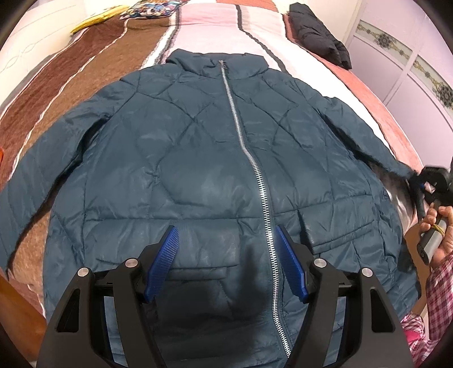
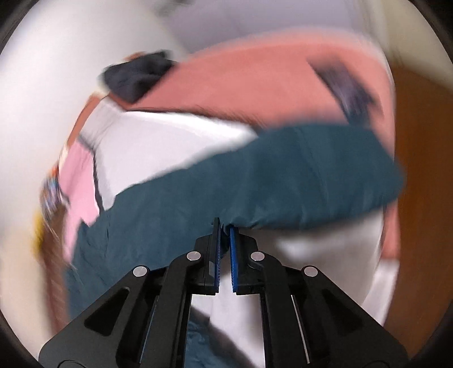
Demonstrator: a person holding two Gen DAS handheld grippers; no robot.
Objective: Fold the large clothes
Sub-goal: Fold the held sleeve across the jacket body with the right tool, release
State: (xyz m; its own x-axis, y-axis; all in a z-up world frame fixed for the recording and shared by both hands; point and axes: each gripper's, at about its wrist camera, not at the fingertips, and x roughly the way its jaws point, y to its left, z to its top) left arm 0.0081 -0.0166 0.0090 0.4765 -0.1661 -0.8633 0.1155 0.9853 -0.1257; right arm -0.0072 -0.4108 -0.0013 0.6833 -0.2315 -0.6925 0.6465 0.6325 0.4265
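A teal quilted jacket (image 1: 198,158) lies front up on the bed, zipped shut, collar at the far end and both sleeves spread out. My left gripper (image 1: 226,230) hangs open just above its lower front, one blue pad on each side of the silver zipper (image 1: 240,136). At the right edge, my right gripper (image 1: 421,184) holds the tip of the jacket's right sleeve, lifted off the bed. In the blurred right wrist view, the right gripper (image 2: 225,225) is shut on the teal sleeve (image 2: 283,181), which stretches across the picture.
A striped brown, pink and white bedspread (image 1: 198,28) covers the bed. A folded black garment (image 1: 317,31) lies at the far right, with yellow (image 1: 93,19) and patterned items (image 1: 150,8) at the far end. A person's hand (image 1: 441,226) in a plaid sleeve holds the right gripper. A wooden bed frame (image 1: 17,305) is near left.
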